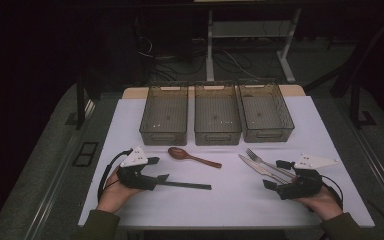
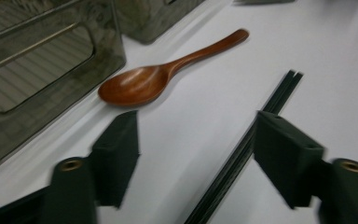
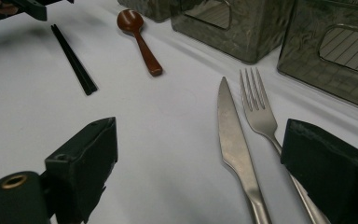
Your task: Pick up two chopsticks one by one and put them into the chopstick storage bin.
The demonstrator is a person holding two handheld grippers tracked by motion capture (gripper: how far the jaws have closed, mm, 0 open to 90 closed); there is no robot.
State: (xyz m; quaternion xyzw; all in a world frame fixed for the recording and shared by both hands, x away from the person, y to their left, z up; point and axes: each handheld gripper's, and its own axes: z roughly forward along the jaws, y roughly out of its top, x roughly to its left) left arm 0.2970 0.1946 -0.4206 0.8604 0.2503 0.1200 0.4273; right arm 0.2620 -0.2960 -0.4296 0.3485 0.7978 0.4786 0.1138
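Closing open left gripper (image 2: 196, 154) jaws around black chopsticks (image 2: 242, 154) at lower right; next, clamping and lifting.

Right gripper (image 3: 200, 168) fingers (image 3: 86, 161) stand apart at the frame's bottom; knife (image 3: 235, 144) and fork (image 3: 261, 114) lie between them. Spoon (image 3: 140, 39) and chopsticks (image 3: 74, 60) upper left, bins (image 3: 242, 28) on top.

A dim lab or test room: a white worktop (image 1: 230, 200) on a metal frame, loose cables (image 1: 180, 62) on the floor behind it.
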